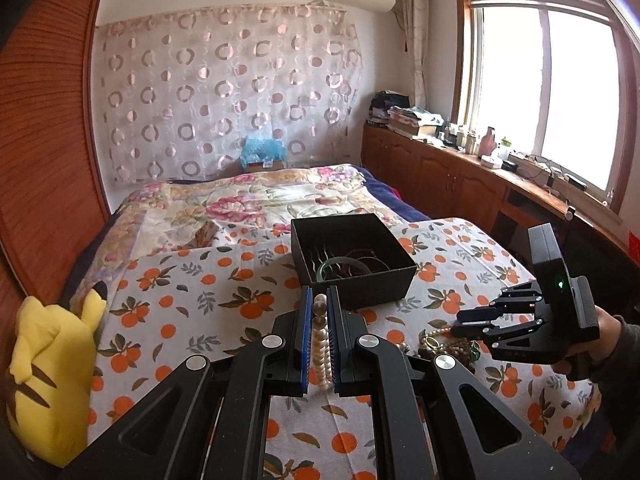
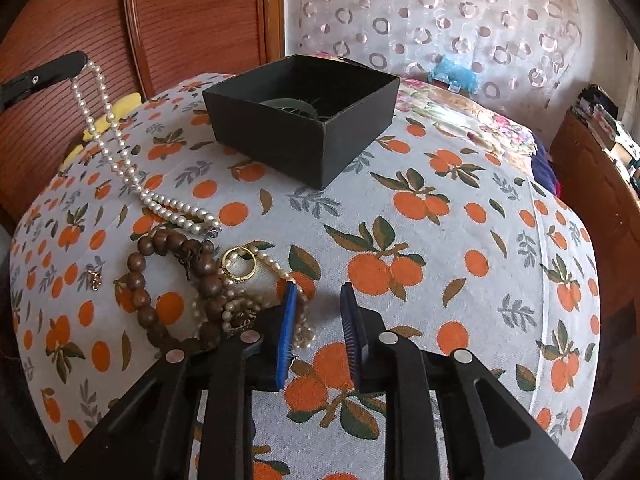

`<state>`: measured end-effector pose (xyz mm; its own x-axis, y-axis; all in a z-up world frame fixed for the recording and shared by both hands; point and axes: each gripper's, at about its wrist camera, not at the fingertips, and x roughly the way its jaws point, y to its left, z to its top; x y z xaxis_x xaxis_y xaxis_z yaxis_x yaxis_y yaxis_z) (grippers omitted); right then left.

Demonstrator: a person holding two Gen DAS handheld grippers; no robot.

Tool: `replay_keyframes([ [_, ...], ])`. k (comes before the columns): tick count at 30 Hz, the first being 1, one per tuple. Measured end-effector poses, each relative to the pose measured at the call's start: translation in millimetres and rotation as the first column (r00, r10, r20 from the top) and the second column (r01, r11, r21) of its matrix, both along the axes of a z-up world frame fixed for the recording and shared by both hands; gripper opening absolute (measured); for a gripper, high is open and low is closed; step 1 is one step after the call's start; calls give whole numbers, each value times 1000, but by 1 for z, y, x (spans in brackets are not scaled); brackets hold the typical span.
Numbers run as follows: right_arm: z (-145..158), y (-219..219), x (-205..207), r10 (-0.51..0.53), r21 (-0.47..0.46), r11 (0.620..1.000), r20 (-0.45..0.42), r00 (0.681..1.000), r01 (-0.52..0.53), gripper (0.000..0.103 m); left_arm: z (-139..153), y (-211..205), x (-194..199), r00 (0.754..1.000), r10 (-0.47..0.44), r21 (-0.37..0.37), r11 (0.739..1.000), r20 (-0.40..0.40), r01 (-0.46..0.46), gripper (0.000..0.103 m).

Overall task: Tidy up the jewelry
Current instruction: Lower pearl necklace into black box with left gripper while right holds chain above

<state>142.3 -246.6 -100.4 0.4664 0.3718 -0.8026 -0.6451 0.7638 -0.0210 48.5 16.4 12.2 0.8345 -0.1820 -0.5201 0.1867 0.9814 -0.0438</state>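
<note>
My left gripper (image 1: 319,300) is shut on a white pearl necklace (image 1: 321,344), lifted above the cloth. In the right wrist view the left gripper (image 2: 78,60) is at the upper left and the pearl necklace (image 2: 120,156) hangs from it, its lower end trailing on the cloth. A black open box (image 1: 352,264) stands just beyond it and holds a green bangle (image 1: 344,266) and other pieces; it also shows in the right wrist view (image 2: 304,120). My right gripper (image 2: 318,294) is open, low over the cloth beside a pile with a brown bead bracelet (image 2: 176,292) and a gold ring (image 2: 239,263).
The table has an orange-print cloth (image 2: 440,240). A yellow plush toy (image 1: 52,360) sits at its left edge. A bed with a floral cover (image 1: 240,200) lies behind. A wooden cabinet (image 1: 460,176) runs under the window at the right.
</note>
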Motion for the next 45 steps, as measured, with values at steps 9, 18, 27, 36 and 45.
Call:
replay_keyframes([
  [9,15,0,-6,0,12,1000,37,999,-1,5,30,-6,3,998,-12,-3,1000,63,13,6],
  [18,80,-3,-16,0,95,995,162,987,-15,5,61,-17,8,992,-36,19,999,121,34,6],
  [27,121,2,-21,29,149,987,210,977,-61,5,74,-18,13,990,-46,15,999,132,45,6],
  [36,148,2,-22,28,177,981,243,970,-73,5,89,-24,19,985,-55,33,998,160,51,6],
  [45,183,-3,-22,11,206,976,304,952,-77,5,98,-29,24,982,-54,39,998,179,47,6],
])
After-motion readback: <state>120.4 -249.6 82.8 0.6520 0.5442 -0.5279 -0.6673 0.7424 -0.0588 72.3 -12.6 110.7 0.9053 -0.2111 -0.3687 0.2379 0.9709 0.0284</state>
